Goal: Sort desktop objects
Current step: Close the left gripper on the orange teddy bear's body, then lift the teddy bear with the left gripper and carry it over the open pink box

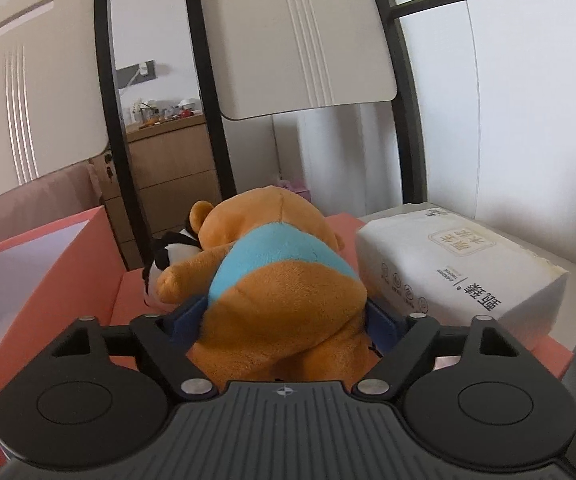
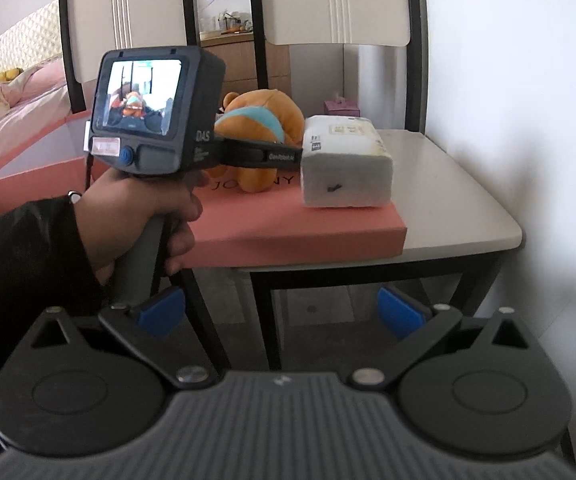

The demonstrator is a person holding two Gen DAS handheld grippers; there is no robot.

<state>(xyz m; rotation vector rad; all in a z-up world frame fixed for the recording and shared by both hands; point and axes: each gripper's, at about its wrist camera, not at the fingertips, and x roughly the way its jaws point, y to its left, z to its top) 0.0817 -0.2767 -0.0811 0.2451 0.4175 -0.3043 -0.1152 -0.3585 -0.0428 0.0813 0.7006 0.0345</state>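
Observation:
An orange plush bear [image 1: 288, 280] in a light blue top lies face down on a flat pink box [image 2: 288, 224]. My left gripper [image 1: 283, 320] is shut on the bear's lower body, a blue pad pressing into each side. The right wrist view shows the same gripper [image 2: 279, 156] reaching in level from the left, with the bear [image 2: 263, 120] in its jaws. A small black-and-white plush [image 1: 167, 256] lies partly hidden behind the bear's arm. My right gripper [image 2: 281, 312] hangs open in front of the table, below its top, with nothing between its blue pads.
A white tissue pack [image 1: 460, 264] lies right of the bear, close to my left gripper's right finger. An open pink box [image 1: 47, 264] stands at the left. The grey table [image 2: 448, 200] meets a white wall on the right. Two chair backs [image 1: 300, 40] rise behind.

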